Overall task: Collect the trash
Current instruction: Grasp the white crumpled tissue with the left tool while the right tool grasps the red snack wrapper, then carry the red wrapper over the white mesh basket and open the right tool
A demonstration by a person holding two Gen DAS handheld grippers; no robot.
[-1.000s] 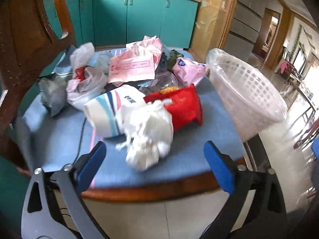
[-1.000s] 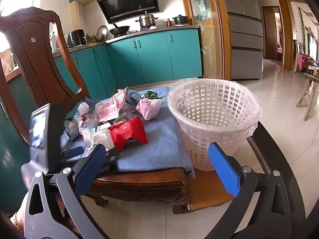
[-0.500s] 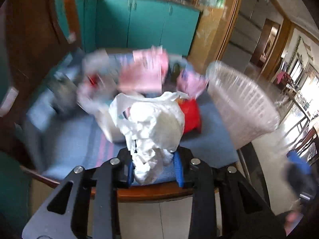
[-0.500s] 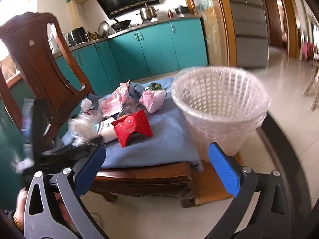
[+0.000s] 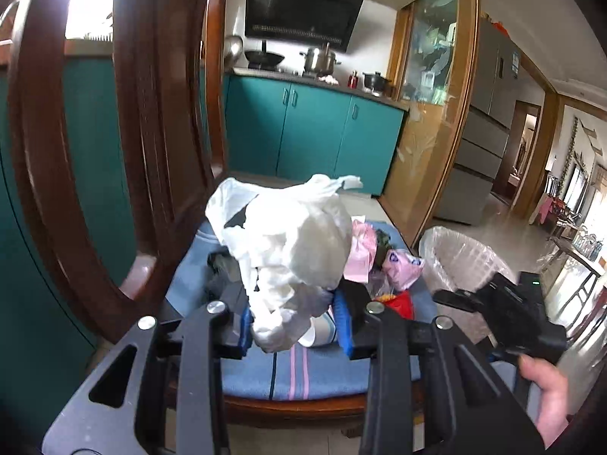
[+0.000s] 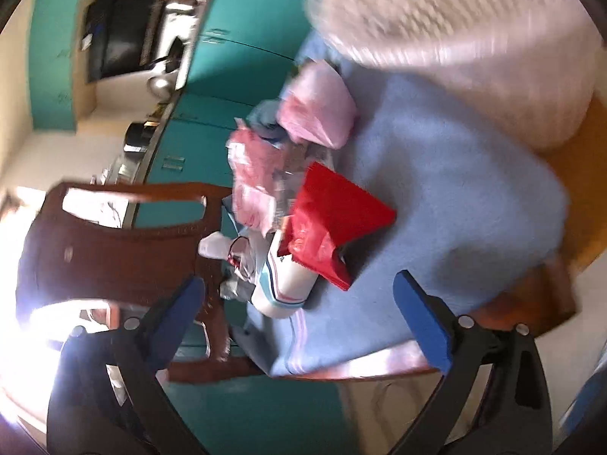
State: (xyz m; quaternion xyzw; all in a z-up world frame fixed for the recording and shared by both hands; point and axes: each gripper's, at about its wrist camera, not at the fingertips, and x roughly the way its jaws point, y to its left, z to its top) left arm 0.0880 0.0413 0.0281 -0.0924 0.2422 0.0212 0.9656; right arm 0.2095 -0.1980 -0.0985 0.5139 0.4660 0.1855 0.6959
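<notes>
My left gripper point(image 5: 296, 328) is shut on a crumpled white plastic bag point(image 5: 292, 246) and holds it up above the chair seat. The white basket with a clear liner point(image 5: 459, 261) stands to the right of it; it is blurred at the top right of the right wrist view point(image 6: 455, 30). My right gripper point(image 6: 303, 326) is open and empty, rolled sideways over the seat's front edge. Ahead of it lie a red packet point(image 6: 334, 220), a white striped paper cup point(image 6: 284, 288) and pink bags point(image 6: 318, 110).
The trash lies on a blue cloth point(image 6: 455, 197) on a wooden chair whose backrest point(image 5: 151, 113) rises at the left. Teal kitchen cabinets point(image 5: 311, 136) stand behind. The right gripper's body and a hand point(image 5: 546, 386) show at the lower right of the left wrist view.
My left gripper closed on the white bag and lifted it off the seat. My right gripper moved in over the seat and rolled sideways.
</notes>
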